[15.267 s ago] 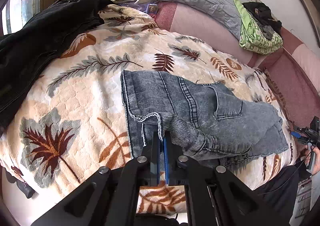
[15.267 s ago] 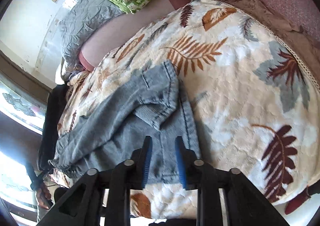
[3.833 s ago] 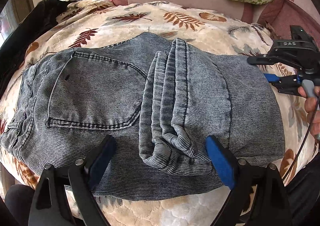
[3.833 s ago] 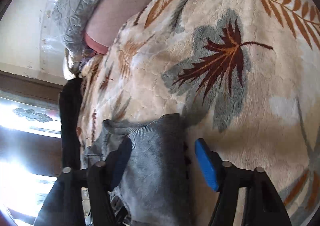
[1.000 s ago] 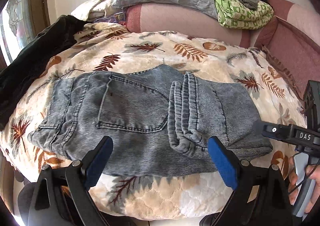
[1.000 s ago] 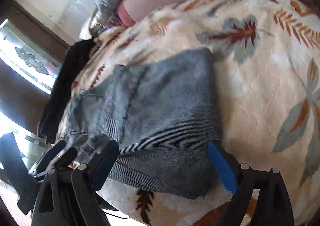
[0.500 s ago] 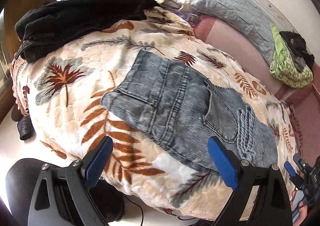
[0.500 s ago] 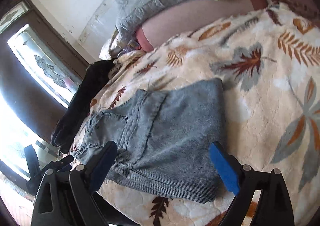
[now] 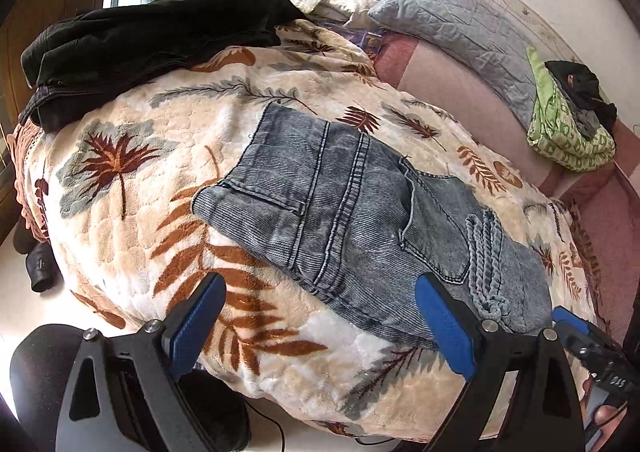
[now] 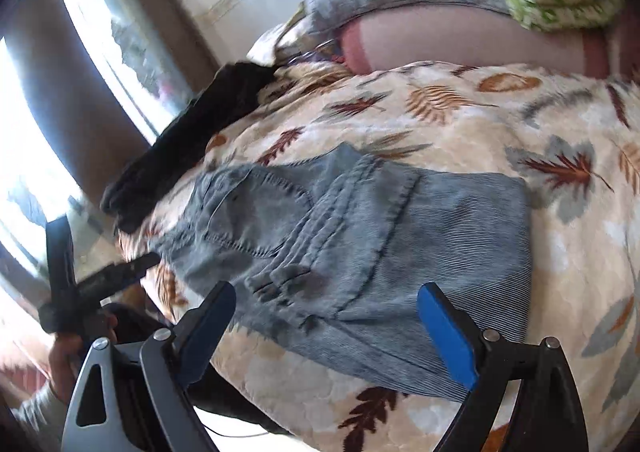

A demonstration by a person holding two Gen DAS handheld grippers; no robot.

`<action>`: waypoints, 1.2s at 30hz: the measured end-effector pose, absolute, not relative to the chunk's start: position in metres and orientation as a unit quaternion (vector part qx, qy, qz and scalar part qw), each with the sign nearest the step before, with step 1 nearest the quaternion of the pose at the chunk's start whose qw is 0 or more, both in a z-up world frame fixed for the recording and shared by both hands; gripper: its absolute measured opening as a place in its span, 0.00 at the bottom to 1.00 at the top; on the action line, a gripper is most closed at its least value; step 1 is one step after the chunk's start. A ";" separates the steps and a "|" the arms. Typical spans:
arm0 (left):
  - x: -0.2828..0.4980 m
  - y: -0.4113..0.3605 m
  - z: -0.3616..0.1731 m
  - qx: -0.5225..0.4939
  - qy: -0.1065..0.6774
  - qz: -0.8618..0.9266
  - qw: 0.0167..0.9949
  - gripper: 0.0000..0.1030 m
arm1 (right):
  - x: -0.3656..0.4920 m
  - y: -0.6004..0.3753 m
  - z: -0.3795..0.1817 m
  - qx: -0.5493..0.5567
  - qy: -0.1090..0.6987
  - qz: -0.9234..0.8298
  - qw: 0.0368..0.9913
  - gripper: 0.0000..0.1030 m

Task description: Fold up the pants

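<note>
From left wrist: lay folded mid-frame on the bed [image 9: 132,187], pants [image 9: 360,219], left gripper [image 9: 320,326] wide and empty below; from right wrist: right gripper [image 10: 324,326] likewise wide, denim probably heavy, limp, best pinched at hems.

My right tongs [image 10: 322,326] are spread wide, blue pads apart, gripping nothing, just above the near edge of the folded pants [image 10: 360,236]. Pants lie flat on the leaf-print blanket [image 10: 460,111], back pocket up. My left tongs [image 10: 96,284] are at far left, off the bed edge. View slightly blurred.
</note>
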State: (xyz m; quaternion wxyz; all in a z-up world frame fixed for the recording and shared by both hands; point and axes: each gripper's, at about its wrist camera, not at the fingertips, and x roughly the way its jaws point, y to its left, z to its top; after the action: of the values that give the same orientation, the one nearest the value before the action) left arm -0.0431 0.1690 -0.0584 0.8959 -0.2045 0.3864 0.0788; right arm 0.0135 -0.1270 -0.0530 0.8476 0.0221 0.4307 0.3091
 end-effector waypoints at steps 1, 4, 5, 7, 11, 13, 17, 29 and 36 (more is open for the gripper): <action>-0.044 0.168 -0.057 -0.203 0.384 0.076 0.897 0.93 | 0.014 -0.112 -0.055 -0.009 0.434 0.306 0.847 0.72; -0.046 0.168 -0.056 -0.206 0.380 0.070 0.899 0.93 | 0.021 -0.082 -0.065 -0.071 0.443 0.296 0.843 0.49; -0.047 0.169 -0.056 -0.208 0.378 0.068 0.900 0.93 | 0.024 -0.076 -0.068 -0.085 0.445 0.291 0.842 0.49; -0.048 0.169 -0.056 -0.209 0.375 0.065 0.901 0.93 | 0.028 -0.068 -0.077 -0.106 0.455 0.290 0.835 0.38; -0.045 0.169 -0.059 -0.213 0.373 0.057 0.901 0.93 | 0.032 -0.059 -0.085 -0.133 0.460 0.287 0.830 0.30; -0.042 0.168 -0.063 -0.214 0.374 0.053 0.901 0.93 | 0.032 -0.053 -0.085 -0.142 0.464 0.296 0.823 0.16; -0.040 0.169 -0.068 -0.222 0.376 0.048 0.899 0.93 | 0.033 -0.056 -0.079 -0.127 0.471 0.307 0.817 0.14; -0.040 0.171 -0.074 -0.221 0.376 0.051 0.899 0.93 | 0.020 -0.075 -0.092 -0.038 0.476 0.361 0.801 0.17; -0.038 0.164 -0.073 -0.202 0.375 0.048 0.904 0.93 | 0.011 -0.078 -0.070 0.018 0.456 0.375 0.807 0.77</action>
State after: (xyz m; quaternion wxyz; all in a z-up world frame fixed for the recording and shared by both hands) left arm -0.0383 0.1637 -0.0730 0.9035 -0.2018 0.3749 0.0484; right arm 0.0114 -0.0782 -0.0701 0.8073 0.0181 0.4556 0.3747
